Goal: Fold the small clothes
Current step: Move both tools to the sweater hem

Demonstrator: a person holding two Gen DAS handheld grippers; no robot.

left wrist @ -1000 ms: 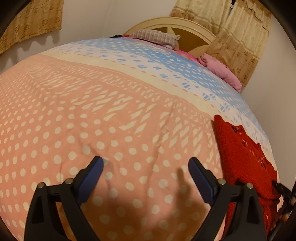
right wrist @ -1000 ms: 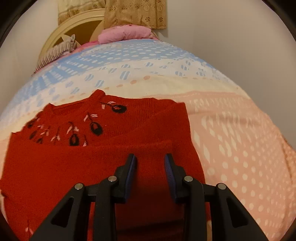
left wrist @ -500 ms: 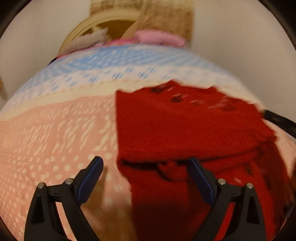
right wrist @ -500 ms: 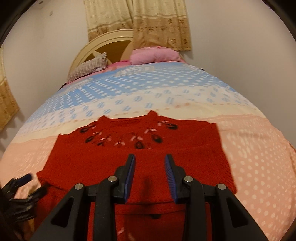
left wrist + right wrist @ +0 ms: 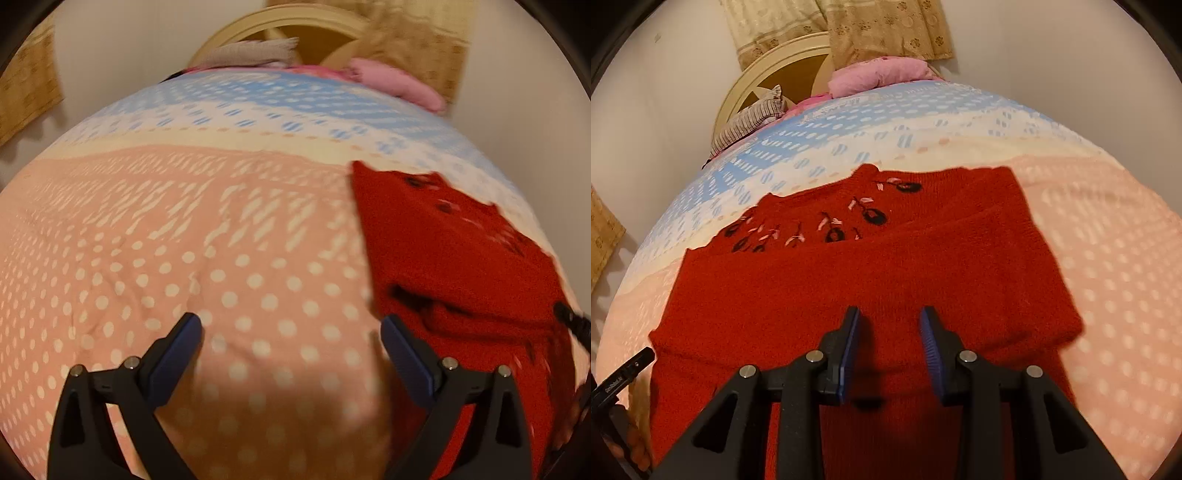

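A red knitted sweater (image 5: 871,280) is spread on the dotted bedspread (image 5: 1108,258), with one sleeve laid across the chest just below the embroidered neckline and the lower body hanging toward the camera. The right gripper (image 5: 889,343) is held over the middle of the folded sleeve, its jaws partly apart with nothing pinched between them. The left gripper (image 5: 291,343) is seen over bare bedspread just beside the sweater's edge, jaws wide apart and empty; that view is blurred.

The fold is judged to be partly done. If the loose knit is taken up too shallowly, only the top layer could be lifted and the laid sleeve pulled out of place. If the two edges are not raised together, a skewed fold could result. The soft bedspread could also be caught along with the hem.
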